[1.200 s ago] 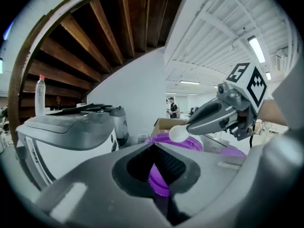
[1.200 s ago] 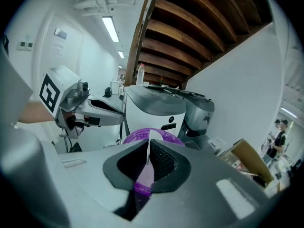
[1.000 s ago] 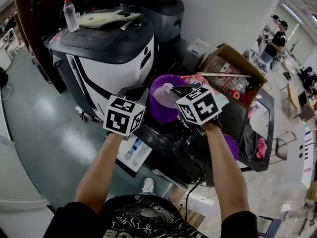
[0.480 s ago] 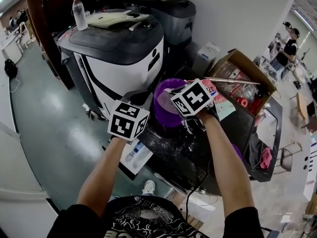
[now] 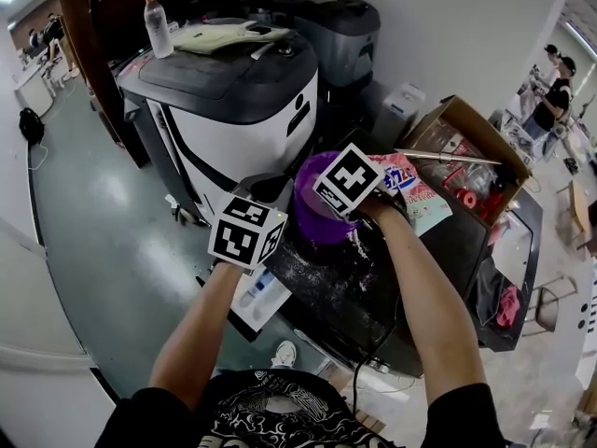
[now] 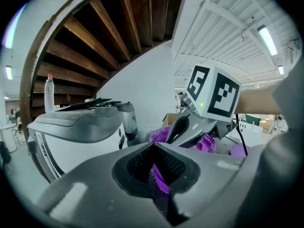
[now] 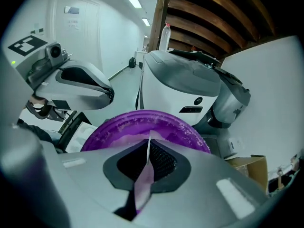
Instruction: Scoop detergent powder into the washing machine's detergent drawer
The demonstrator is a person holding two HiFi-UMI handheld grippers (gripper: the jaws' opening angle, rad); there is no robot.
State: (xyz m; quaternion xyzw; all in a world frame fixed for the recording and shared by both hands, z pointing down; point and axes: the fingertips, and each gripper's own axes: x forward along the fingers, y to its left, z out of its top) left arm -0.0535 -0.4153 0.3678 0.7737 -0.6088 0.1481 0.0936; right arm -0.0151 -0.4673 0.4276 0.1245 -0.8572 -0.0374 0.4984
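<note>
I have the left gripper point(image 6: 156, 171) clenched on the left rim of the purple tub point(image 5: 312, 217), with purple plastic pinched between its jaws. The right gripper point(image 7: 148, 150) is clamped on a thin lilac strip point(image 7: 144, 183) that stands edge-on and points into the tub; I can't tell what it is. White powder point(image 7: 115, 124) clings along the tub's inner wall, and more dusts the dark top point(image 5: 326, 273) under the tub. Beyond the tub stands the washing machine point(image 5: 233, 110), a water bottle point(image 5: 157, 24) on its lid. A detergent bag point(image 5: 410, 187) lies just right of the tub.
</note>
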